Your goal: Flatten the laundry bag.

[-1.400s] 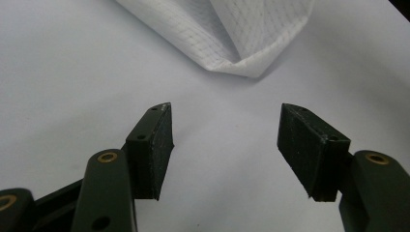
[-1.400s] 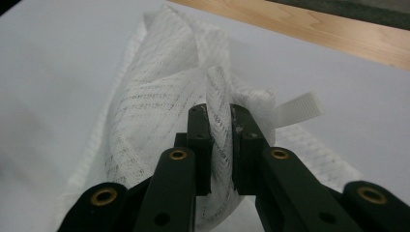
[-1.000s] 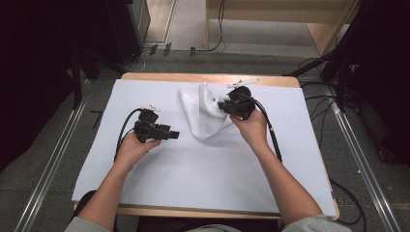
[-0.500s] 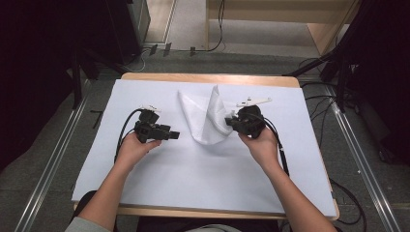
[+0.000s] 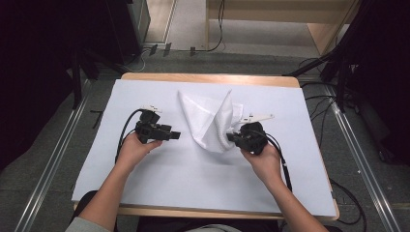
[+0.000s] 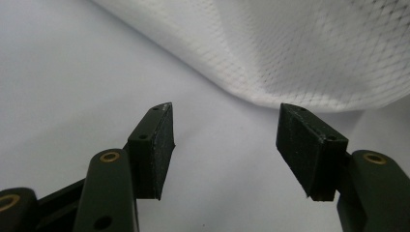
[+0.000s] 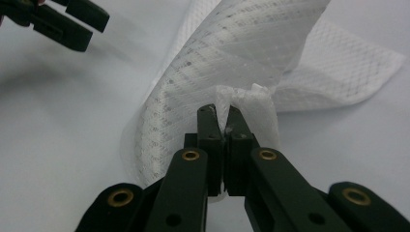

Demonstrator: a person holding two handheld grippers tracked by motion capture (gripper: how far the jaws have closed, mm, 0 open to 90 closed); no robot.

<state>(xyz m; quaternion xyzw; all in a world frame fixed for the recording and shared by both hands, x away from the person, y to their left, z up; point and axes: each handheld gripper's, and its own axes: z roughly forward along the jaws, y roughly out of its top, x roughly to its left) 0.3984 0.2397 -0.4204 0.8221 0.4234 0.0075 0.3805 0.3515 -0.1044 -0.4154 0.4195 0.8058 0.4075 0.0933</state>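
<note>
My right gripper is clamped on a bunched corner of the white cloth, with the mesh fabric pinched between both pads. The corner sits at the near right edge of the cloth, which lies in the middle of the table, on the white cover, partly raised into a peak above my grip. My left gripper is spread wide and holds nothing; it rests just beside the cloth's left edge, and in the left gripper view the rounded fold lies directly ahead of the pads.

Step in hand, as I judge it: take a second hold so that the cloth can be spread or folded.

1. Keep the right grip firm. The bunch is small, and a slack pinch would probably let the mesh slide out.
2. Advance the left gripper low along the table until the fold lies between its pads.
3. Take a single edge, not the whole roll; a thick bite may trap several layers together.
4. Close fully before pulling.
5. Draw the two holds apart evenly. An uneven pull would likely twist the fabric and drag it across the cover.
</note>
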